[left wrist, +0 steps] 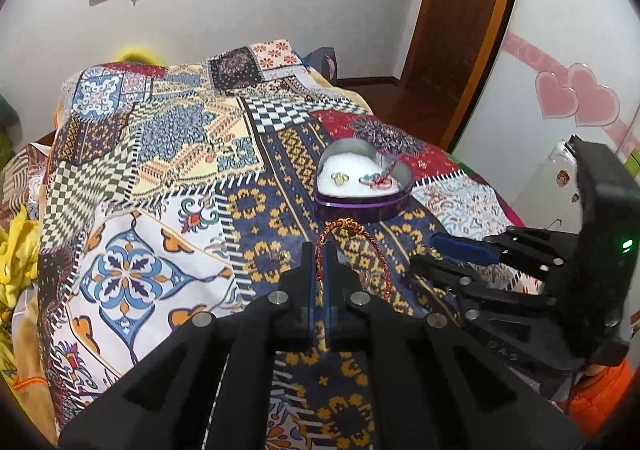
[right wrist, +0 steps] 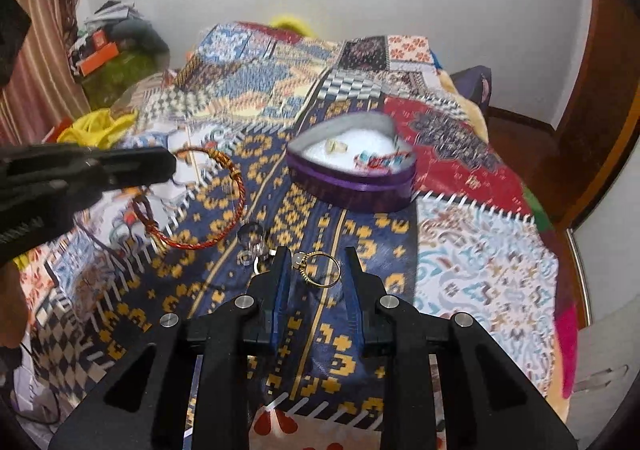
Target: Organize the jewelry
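Observation:
My left gripper [left wrist: 319,250] is shut on a red-and-gold cord bracelet [left wrist: 352,228] and holds it above the bed, short of the purple heart-shaped tin [left wrist: 362,205]. The bracelet also shows in the right wrist view [right wrist: 236,185], hanging from the left gripper [right wrist: 170,165]. The tin [right wrist: 352,185] has a white lining and holds a gold ring [left wrist: 340,178] and a red-and-blue piece [left wrist: 376,180]. My right gripper [right wrist: 316,256] is open, its fingers on either side of a gold ring with a pale stone [right wrist: 320,268] lying on the patchwork bedspread [right wrist: 480,258].
Small clear or silver pieces [right wrist: 252,240] lie just left of the right gripper's left finger. One small piece [left wrist: 276,257] lies on the cloth left of my left gripper. A wooden door [left wrist: 460,29] stands beyond the bed. Yellow cloth [right wrist: 96,129] lies at the bed's left edge.

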Demonstrator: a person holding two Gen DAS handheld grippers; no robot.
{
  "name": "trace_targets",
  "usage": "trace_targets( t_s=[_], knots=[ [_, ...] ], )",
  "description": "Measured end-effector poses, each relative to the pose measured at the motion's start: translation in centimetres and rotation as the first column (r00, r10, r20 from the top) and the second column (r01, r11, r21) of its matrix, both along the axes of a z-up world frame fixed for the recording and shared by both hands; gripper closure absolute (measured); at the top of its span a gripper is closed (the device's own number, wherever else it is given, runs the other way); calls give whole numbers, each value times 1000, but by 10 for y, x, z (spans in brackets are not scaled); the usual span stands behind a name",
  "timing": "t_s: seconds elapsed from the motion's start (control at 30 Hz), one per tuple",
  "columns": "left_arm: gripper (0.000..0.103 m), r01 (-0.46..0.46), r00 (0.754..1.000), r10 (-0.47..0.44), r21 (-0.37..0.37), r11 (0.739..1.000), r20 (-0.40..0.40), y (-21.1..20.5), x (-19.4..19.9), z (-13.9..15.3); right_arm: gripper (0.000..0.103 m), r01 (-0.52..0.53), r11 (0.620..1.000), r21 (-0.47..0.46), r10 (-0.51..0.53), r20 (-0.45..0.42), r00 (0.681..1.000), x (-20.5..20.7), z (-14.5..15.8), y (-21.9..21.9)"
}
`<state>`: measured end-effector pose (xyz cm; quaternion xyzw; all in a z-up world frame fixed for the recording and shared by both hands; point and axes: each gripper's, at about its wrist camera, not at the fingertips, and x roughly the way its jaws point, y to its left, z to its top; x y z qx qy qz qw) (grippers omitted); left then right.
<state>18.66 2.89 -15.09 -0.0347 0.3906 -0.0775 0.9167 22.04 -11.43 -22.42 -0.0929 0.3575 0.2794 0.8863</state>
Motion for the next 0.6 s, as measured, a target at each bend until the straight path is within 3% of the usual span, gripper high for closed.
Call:
trace_targets(
  t_s=[0.27, 0.6],
  knots=[
    [102, -1, 1000, 1, -7, 1000, 30, -3, 14, 12, 80, 45, 996, 72, -49, 55, 997, 6, 28, -14],
    [102, -7, 998, 8, -8, 1000, 58, -2, 40, 20, 80, 59, 991, 118, -69, 85, 994, 19, 42, -16]
  ],
)
